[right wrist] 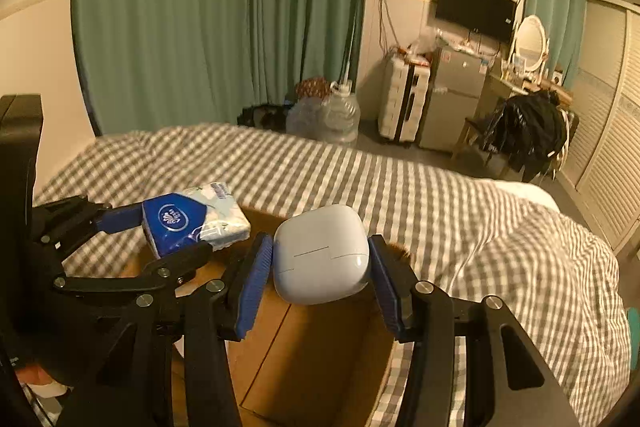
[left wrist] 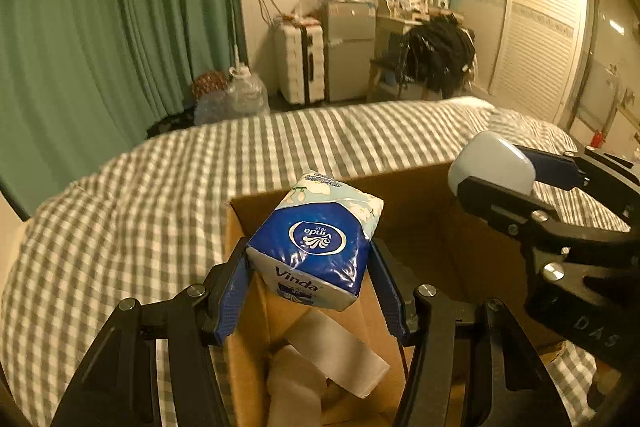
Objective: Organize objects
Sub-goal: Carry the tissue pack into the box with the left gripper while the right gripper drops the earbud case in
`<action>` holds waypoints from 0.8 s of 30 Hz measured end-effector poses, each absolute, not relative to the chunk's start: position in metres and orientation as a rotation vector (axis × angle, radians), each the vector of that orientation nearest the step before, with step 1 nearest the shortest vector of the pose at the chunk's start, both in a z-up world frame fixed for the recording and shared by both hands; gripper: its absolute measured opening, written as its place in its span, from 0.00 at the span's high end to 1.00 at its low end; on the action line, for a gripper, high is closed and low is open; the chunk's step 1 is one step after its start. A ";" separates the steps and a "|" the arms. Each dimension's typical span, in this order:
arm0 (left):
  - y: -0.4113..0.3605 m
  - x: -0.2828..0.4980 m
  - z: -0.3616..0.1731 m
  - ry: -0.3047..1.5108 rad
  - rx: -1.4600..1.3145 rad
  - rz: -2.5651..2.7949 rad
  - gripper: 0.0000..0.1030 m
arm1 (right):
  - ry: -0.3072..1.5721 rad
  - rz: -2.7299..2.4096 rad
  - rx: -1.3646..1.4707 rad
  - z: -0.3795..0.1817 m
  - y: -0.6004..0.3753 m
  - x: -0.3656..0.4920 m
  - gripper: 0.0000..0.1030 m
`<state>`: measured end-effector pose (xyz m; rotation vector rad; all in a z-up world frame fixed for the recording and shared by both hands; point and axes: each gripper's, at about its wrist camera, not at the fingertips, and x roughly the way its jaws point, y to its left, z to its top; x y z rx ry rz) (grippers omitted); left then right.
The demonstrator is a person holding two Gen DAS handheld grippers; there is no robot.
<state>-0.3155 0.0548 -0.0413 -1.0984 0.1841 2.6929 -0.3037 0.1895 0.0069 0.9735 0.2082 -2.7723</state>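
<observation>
The left gripper [left wrist: 308,267] pinches a blue-and-white plastic tissue pack [left wrist: 316,239] directly above the open brown cardboard box [left wrist: 420,227] on the checked bed [left wrist: 160,195]. The right gripper [right wrist: 320,259] clamps a white rounded plastic case [right wrist: 322,253], probably over the box's far side.
</observation>
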 end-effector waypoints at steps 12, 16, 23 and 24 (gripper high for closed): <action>0.051 -0.317 -0.063 0.173 -1.179 2.661 0.43 | 0.165 -2.727 1.127 -0.033 0.204 -0.318 0.53; 0.053 -0.316 -0.063 0.190 -1.167 2.655 0.37 | 0.120 -2.713 1.142 -0.035 0.210 -0.318 0.52; 0.062 -0.294 -0.056 0.259 -1.115 2.724 0.20 | -0.003 -2.788 0.987 -0.010 0.222 -0.302 0.24; 0.062 -0.290 -0.053 0.265 -1.110 2.730 0.20 | -0.017 -2.792 0.983 -0.007 0.224 -0.301 0.24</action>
